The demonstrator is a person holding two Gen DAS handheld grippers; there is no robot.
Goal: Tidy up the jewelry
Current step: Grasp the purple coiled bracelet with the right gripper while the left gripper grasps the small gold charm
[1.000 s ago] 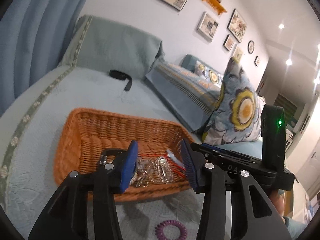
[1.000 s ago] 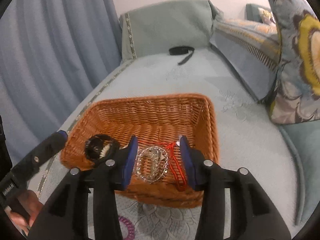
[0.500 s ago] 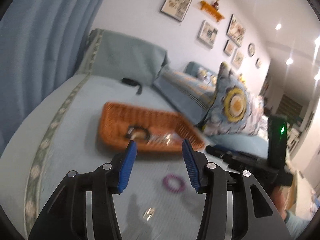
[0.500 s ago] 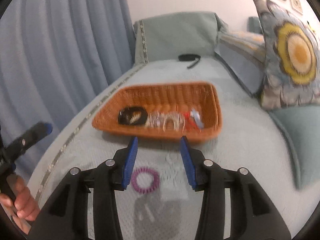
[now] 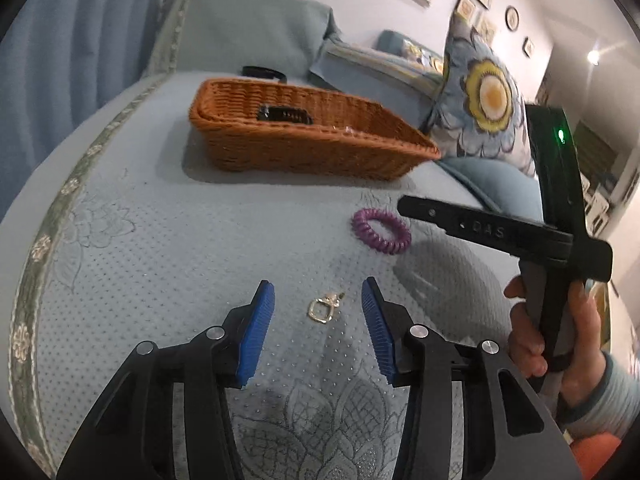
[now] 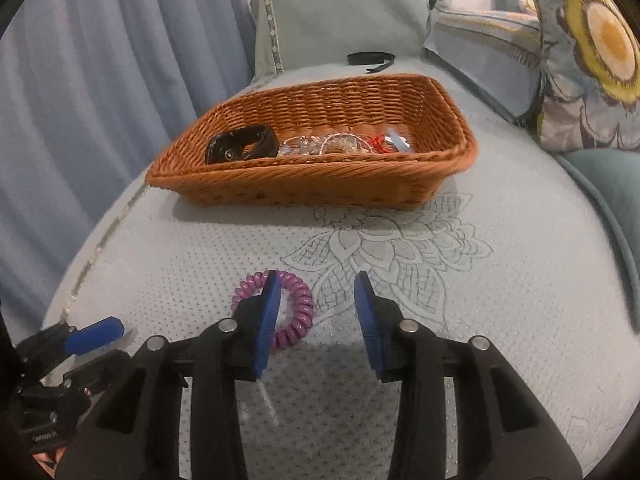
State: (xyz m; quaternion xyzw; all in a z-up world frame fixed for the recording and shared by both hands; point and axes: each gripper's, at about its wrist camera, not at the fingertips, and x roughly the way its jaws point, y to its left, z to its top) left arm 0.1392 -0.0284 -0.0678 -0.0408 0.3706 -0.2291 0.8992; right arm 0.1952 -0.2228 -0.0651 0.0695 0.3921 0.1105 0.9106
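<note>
The left claw [image 5: 318, 320] is spread and empty, with a small gold ring [image 5: 323, 309] lying on the sofa cover just ahead, between its blue pads. The right claw [image 6: 316, 308] is also empty; its jaws have just been closing, and the purple coil band [image 6: 294, 306] lies partly behind its left pad. I judge the step is picking up loose pieces: each claw must lower, pinch its piece and carry it to the wicker basket [image 6: 304, 188] further ahead.

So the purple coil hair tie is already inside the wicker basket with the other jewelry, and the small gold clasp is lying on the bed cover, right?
Not quite. The purple coil hair tie lies on the bed cover, in front of the wicker basket, not inside it; the right wrist view shows this. The small gold clasp does lie on the bed cover.
</note>
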